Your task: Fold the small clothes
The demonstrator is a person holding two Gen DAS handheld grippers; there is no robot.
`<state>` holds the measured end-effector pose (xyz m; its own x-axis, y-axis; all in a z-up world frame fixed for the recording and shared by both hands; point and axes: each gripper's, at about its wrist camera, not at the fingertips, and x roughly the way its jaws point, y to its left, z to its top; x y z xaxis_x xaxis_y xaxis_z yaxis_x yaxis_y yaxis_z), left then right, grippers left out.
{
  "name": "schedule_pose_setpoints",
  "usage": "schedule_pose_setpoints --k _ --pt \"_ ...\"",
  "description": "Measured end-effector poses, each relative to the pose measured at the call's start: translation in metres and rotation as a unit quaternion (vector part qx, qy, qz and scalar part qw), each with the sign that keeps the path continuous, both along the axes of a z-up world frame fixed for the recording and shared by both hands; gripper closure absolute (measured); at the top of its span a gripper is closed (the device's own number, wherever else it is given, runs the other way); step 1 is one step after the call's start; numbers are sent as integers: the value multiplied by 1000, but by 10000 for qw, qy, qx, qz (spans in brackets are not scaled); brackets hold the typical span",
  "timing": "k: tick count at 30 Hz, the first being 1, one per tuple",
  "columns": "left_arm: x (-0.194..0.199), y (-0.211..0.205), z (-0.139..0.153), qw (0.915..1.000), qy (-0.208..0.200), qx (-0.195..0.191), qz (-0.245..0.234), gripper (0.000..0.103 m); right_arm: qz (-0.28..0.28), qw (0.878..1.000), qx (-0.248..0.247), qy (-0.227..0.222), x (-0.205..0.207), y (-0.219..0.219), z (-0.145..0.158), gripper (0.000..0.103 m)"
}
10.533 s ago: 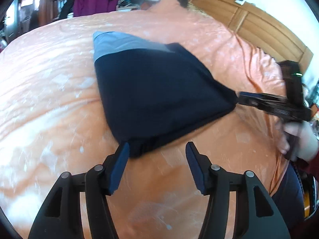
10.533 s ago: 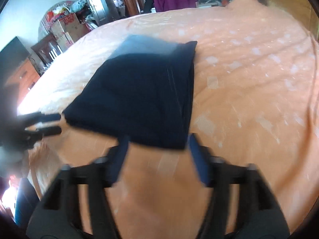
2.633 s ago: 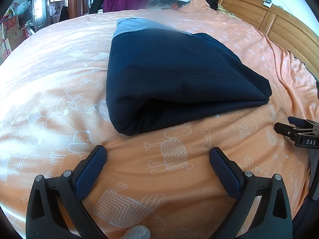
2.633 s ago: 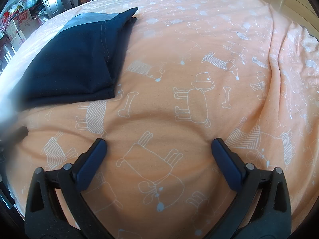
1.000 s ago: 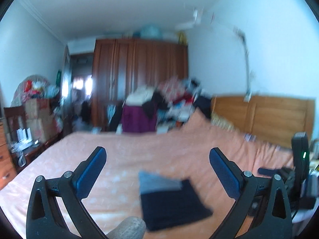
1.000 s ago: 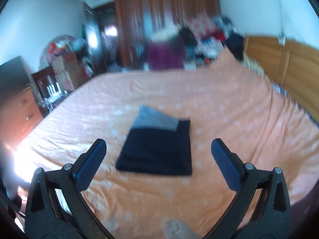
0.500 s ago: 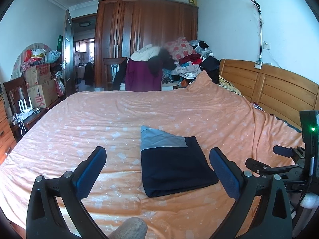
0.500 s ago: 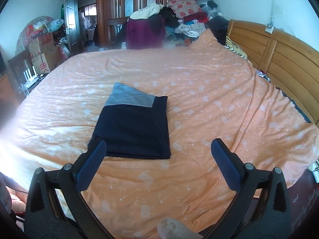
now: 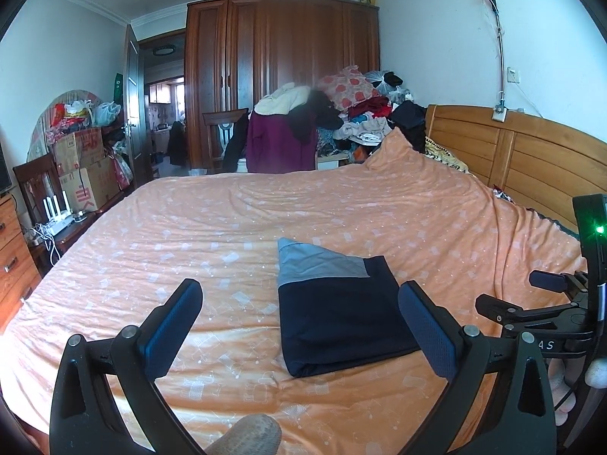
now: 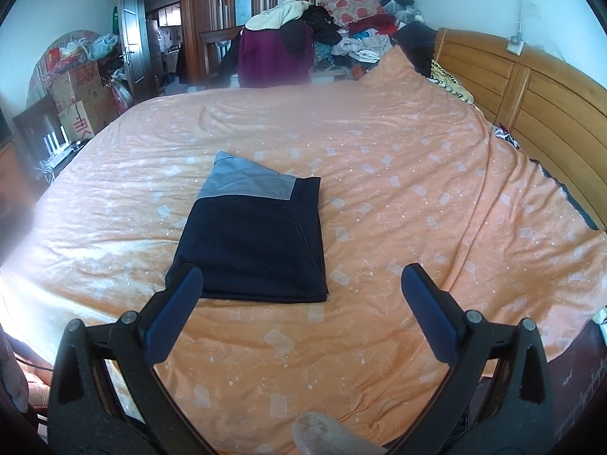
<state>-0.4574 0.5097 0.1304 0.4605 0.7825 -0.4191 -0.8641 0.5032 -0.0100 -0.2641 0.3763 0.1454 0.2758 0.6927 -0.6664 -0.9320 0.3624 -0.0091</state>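
Both your claws, left claw (image 9: 299,318) and right claw (image 10: 301,299), gape wide, holding nothing; folded navy garment (image 10: 252,242) lies flat mid-bed (image 10: 417,174), near edge.

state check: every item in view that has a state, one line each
dark garment: folded into a rectangle, flat on the bed, untouched
left tool: open, empty, held back from the garment
right tool: open, empty, clear of the garment
orange bedsheet: spread over the bed, lightly wrinkled
wardrobe: doors shut
room door: open
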Motion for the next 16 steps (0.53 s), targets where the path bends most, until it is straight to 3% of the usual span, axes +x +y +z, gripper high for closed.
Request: schedule_pose_setpoints --k 9,16 --pt "10 7 3 10000 65 35 -64 0 73 9999 49 120 2 4 3 0" --pt "12 5 4 9999 104 76 -90 0 138 9998 124 -70 -2 9 5 0"
